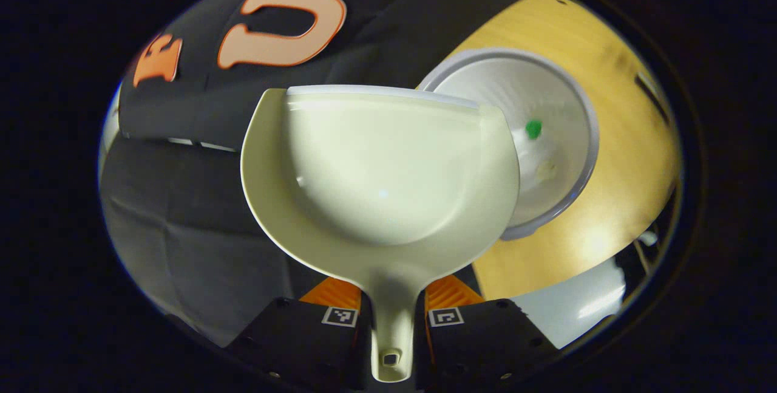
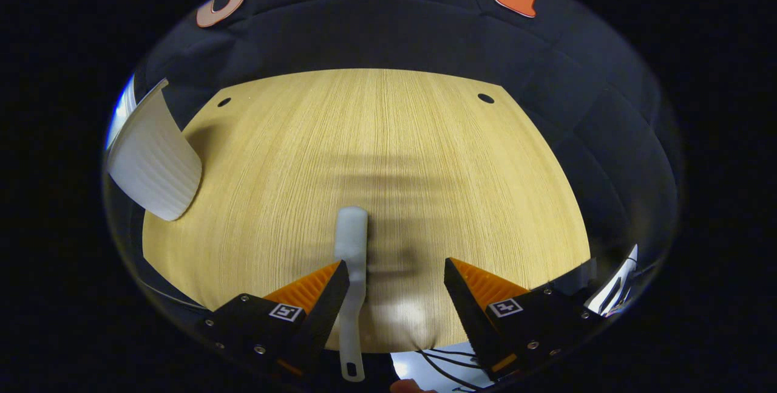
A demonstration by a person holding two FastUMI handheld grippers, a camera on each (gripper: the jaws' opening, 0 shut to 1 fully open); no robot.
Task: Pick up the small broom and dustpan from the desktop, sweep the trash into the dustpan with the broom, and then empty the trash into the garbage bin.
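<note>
Left claw [image 1: 391, 314] grips dustpan [image 1: 382, 174] over bin [image 1: 546, 138] — right claw [image 2: 397, 287] spread.

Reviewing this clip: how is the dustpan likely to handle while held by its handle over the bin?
The dustpan looks like thin, rigid moulded plastic, so probably light and stiff. Its glossy narrow handle between the left gripper fingers might twist or slip.

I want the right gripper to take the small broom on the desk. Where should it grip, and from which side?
Probably the slim handle of the small broom, below its wider far end. It appears to lie flat on the desk, pointing along the open right gripper. Come down from above, shift slightly left to centre it, and close the fingers across its narrow width.
</note>
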